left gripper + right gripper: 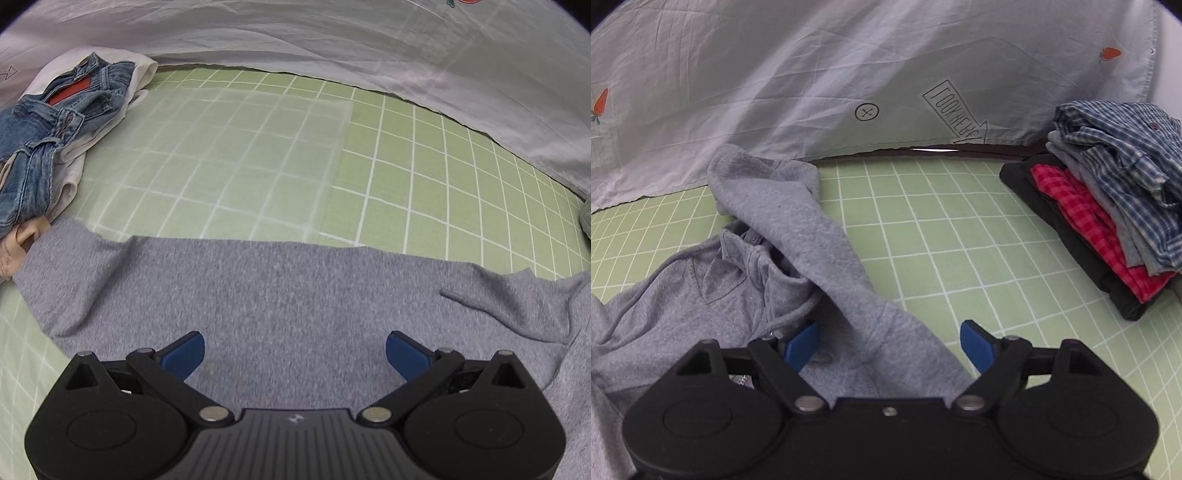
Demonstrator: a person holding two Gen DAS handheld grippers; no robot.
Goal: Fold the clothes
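Green mat (424,177) with white grid lines, backed by a pale printed sheet (775,74). No containers in view.

Grey hoodie (295,295) spread across the near part of the mat, long axis running left to right in the left wrist view. One sleeve (798,229) thrown back diagonally from the near edge toward the sheet, cuff at the far end. Grey drawcord (476,301) lying on the fabric.

Left gripper (295,354) spread wide above the hoodie body, nothing between the blue pads. Right gripper (890,347) likewise wide apart, straddling the base of the sleeve; pads not pressing the cloth.

Stack of folded clothes (1108,221) at the right: black at the bottom, then red check, grey, blue plaid on top. At the left, denim garment (48,136) crumpled over white cloth (74,177).

Sheet printed with small carrots (600,103), a circled cross (867,111), and an arrow-shaped box (956,114) lettered "LOOK HERE", seen mirrored.
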